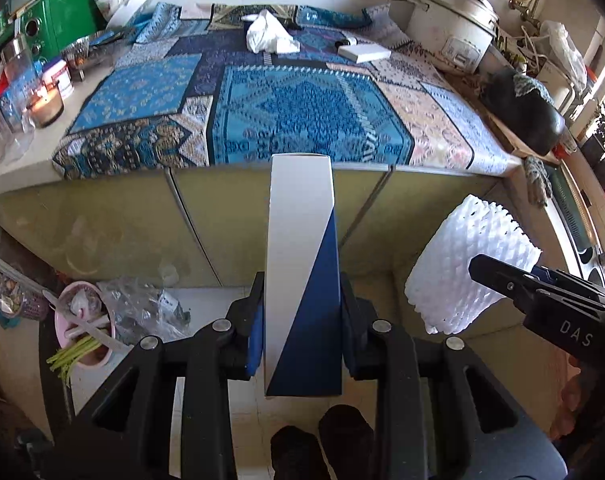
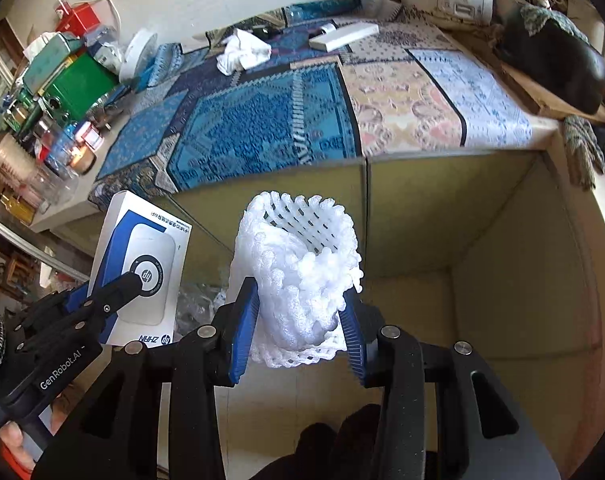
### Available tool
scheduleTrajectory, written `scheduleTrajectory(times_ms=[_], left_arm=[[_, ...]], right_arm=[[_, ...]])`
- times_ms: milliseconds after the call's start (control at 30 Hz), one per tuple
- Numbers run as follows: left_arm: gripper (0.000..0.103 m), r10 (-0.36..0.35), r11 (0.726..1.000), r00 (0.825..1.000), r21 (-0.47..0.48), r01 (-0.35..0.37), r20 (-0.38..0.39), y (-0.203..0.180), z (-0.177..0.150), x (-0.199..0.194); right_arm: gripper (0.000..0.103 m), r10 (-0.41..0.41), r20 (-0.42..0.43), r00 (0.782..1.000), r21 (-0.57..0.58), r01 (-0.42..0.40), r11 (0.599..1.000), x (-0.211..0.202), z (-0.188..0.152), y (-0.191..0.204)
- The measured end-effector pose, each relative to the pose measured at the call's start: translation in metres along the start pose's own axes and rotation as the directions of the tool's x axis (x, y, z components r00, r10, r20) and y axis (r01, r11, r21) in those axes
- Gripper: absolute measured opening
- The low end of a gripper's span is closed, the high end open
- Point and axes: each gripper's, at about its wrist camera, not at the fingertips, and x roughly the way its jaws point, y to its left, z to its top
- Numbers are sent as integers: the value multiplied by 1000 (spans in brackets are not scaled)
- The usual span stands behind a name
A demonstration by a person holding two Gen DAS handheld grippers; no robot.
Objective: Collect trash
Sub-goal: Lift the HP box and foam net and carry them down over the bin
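Note:
My left gripper is shut on a white and blue cardboard box, held edge-on in front of the counter; the box also shows in the right wrist view. My right gripper is shut on a white foam net sleeve, which also shows in the left wrist view, to the right of the box. Both are held below the counter's front edge, above the floor. A crumpled white tissue and a flat white box lie at the far side of the patterned cloth.
A rice cooker stands at the back right. Jars, a lit candle and a green box crowd the left of the counter. A pink bowl and a clear plastic bag lie on the floor at lower left.

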Motion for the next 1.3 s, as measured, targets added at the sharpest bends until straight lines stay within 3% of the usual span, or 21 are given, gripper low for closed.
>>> scheduleTrajectory(times_ms=[300,700,967,1133,1300], left_arm=[[31,-13,999,982,-45,5,-187,-1,-52,135],[31,-25,988,956,-154,-21,-293,14,-128,365],[31,-72,977,928,-214,-8,-365,45,-179,501],[31,-71,974,903,-226,-29,-423,57,-206,560],[31,-76,977,890,-213,-24,-451,64,-222,585]], right_arm=[[37,-12,-145,989,80,24,997,103,-44,-57],[37,34,-258,966,101,-8,995,320,-96,-134],[37,58,-317,947,98,-28,995,444,-129,-156],[37,46,-369,928,68,-23,997,496,-147,-158],[40,50,-397,917,61,-28,998,523,-153,-157]])
